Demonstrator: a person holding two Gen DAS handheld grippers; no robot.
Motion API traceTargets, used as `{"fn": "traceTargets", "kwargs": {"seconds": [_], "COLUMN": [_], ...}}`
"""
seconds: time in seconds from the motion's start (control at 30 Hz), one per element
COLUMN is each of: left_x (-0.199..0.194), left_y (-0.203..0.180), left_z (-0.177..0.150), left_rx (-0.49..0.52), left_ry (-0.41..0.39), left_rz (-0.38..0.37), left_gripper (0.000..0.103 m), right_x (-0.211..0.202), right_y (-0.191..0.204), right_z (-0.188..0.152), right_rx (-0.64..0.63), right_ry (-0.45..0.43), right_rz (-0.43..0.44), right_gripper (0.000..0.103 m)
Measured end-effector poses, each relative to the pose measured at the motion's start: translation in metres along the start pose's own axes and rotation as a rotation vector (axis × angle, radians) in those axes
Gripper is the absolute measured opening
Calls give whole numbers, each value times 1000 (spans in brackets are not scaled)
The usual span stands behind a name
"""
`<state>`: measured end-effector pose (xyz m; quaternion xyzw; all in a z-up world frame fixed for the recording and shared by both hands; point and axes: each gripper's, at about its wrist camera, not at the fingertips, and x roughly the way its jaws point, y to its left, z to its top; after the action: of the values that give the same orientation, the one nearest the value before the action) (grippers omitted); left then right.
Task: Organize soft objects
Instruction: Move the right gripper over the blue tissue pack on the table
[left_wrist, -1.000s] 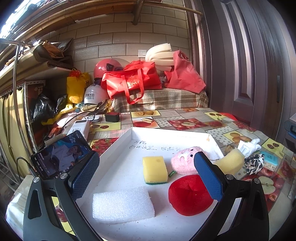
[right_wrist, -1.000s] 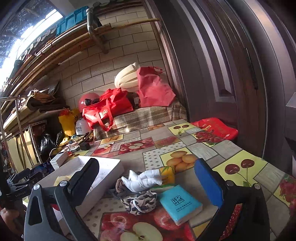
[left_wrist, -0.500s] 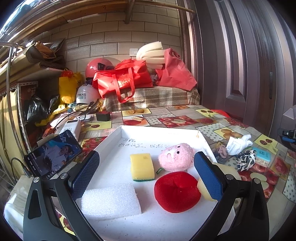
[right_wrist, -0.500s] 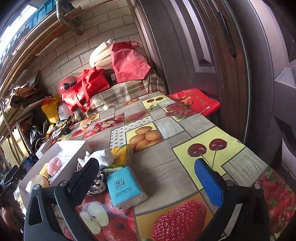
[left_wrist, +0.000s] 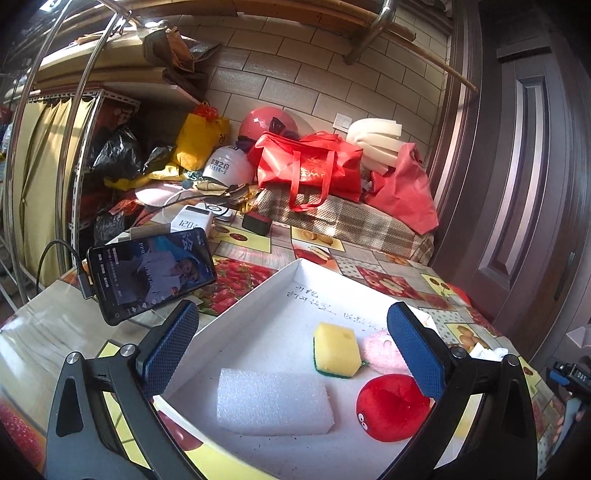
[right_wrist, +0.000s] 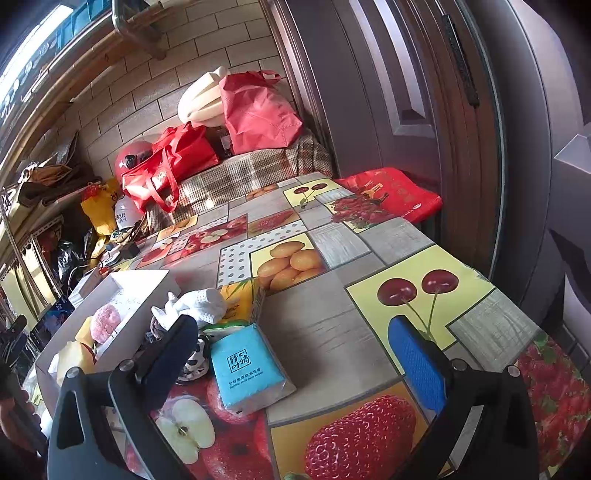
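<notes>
Brick wall (left_wrist: 314, 81) behind, dark panelled door (right_wrist: 424, 92) at right. Table (right_wrist: 332, 332) under fruit-print oilcloth, far end heaped with red bags (left_wrist: 306, 166), helmets.

White tray (left_wrist: 258, 291) on table holds white foam block (left_wrist: 273, 402), red plush (left_wrist: 391, 406), yellow sponge (left_wrist: 336, 349), pink plush (left_wrist: 380, 350). Beside tray, outside: blue tissue pack (right_wrist: 245, 365), white glove (right_wrist: 195, 306).

Phone (left_wrist: 151, 273) propped left of tray.

Left gripper (left_wrist: 295, 343) spread wide over tray, gripping nothing. Right gripper (right_wrist: 295, 354) wide apart above tissue pack, empty.
</notes>
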<state>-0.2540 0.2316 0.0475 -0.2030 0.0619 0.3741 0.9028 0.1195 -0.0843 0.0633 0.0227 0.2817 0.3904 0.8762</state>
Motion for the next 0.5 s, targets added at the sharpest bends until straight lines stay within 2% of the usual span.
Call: {"fn": "traceTargets", "kwargs": {"seconds": [0.23, 0.37, 0.5], "left_x": [-14, -13, -12], "left_y": [12, 24, 28], "left_z": [4, 4, 4], "left_rx": [-51, -108, -123], "left_ry": [-74, -65, -57], "left_rz": [43, 58, 66], "left_gripper": [103, 103, 103], "right_x": [-2, -2, -2], "right_y": [-5, -5, -5], "right_z": [-1, -1, -1], "right_rx": [29, 27, 29], "right_ry": [1, 1, -1], "right_rz": [-7, -8, -7], "right_gripper": [103, 103, 103]}}
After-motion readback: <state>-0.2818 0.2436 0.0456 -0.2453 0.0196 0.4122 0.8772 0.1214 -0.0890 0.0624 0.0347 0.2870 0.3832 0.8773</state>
